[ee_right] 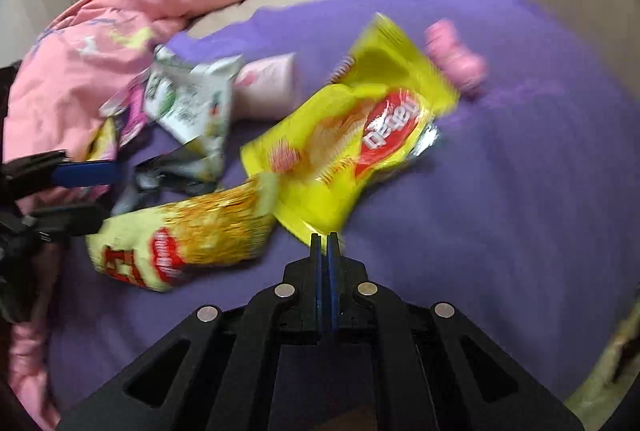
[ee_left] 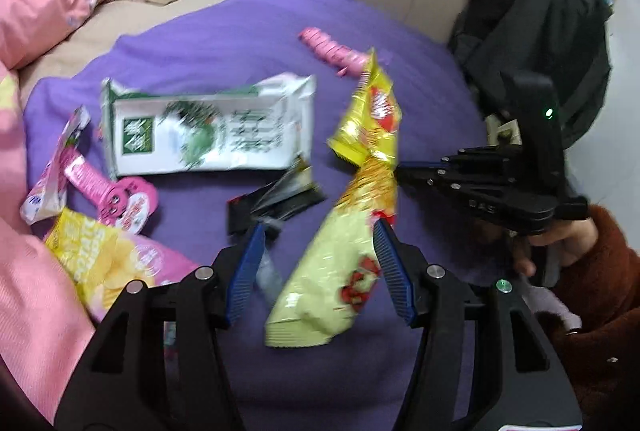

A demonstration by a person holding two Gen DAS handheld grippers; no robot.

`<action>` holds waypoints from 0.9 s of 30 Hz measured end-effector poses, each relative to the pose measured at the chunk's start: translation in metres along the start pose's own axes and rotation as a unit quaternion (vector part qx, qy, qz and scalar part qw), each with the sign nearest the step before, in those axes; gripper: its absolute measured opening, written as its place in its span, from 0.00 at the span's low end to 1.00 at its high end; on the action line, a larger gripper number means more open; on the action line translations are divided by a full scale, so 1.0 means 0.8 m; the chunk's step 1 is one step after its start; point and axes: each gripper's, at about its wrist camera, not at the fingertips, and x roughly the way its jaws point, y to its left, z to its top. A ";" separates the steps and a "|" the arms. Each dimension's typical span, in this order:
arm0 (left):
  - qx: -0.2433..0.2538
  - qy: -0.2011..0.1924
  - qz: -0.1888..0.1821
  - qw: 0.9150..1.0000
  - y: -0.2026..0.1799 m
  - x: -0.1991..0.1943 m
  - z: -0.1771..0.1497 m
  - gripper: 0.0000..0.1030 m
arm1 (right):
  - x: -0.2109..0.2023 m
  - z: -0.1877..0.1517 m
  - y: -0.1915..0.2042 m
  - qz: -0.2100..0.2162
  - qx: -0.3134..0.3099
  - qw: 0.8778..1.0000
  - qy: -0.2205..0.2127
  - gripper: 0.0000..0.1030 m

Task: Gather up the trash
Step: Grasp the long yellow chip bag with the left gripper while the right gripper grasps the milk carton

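Now, my readout:
Left gripper (ee_left: 320,267): I see it spread, straddling the pale green snack bag (ee_left: 324,283) untouched.
Right gripper (ee_right: 325,245): pinching the yellow snack bag (ee_right: 352,135), which hangs at its twelve o'clock.
Purple blanket (ee_right: 500,211): beneath both.

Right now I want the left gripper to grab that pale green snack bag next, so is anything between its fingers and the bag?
Nothing visible blocks it. The left gripper is open, and the pale green snack bag lies on the purple blanket between its fingers.
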 end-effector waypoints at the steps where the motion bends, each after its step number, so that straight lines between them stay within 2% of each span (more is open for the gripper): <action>1: 0.006 0.001 0.001 1.000 -0.004 0.002 0.000 0.53 | -0.006 0.003 -0.001 -0.003 -0.008 1.000 -0.018 0.06; 3: 0.028 0.017 0.017 0.999 -0.018 0.017 -0.003 0.54 | -0.031 0.005 -0.004 0.007 -0.033 0.997 -0.074 0.06; 5: 0.051 0.043 0.044 0.997 -0.033 0.042 -0.011 0.54 | -0.042 0.014 -0.001 0.021 -0.049 0.993 -0.102 0.06; 6: 0.055 0.055 0.056 0.995 -0.036 0.052 -0.014 0.54 | -0.042 0.017 0.000 0.022 -0.050 0.993 -0.100 0.06; 8: 0.040 0.066 0.064 0.995 -0.035 0.064 -0.018 0.47 | -0.037 0.024 0.000 0.037 -0.045 0.995 -0.077 0.06; 11: 0.004 0.050 0.054 0.997 -0.019 0.051 -0.010 0.29 | -0.036 0.023 -0.004 0.060 -0.013 0.996 -0.070 0.06; 12: -0.011 0.039 0.053 0.998 -0.010 0.043 -0.005 0.26 | -0.035 0.025 -0.001 0.059 -0.012 0.996 -0.067 0.06; 16: -0.066 -0.029 0.049 0.996 0.022 -0.016 0.013 0.26 | -0.043 0.028 0.028 0.017 -0.083 0.990 -0.110 0.06; 18: -0.094 -0.058 0.063 0.992 0.040 -0.042 0.019 0.26 | -0.041 0.040 0.039 0.021 -0.108 0.987 -0.116 0.06; 22: -0.155 -0.109 0.134 0.973 0.084 -0.084 0.022 0.26 | -0.023 0.082 0.060 0.067 -0.139 0.979 -0.133 0.06; 24: -0.187 -0.120 0.143 0.965 0.105 -0.097 0.018 0.26 | -0.004 0.107 0.081 0.103 -0.165 0.973 -0.124 0.06; 27: -0.219 -0.131 0.150 0.955 0.127 -0.109 0.009 0.26 | 0.023 0.133 0.115 0.111 -0.210 0.965 -0.110 0.06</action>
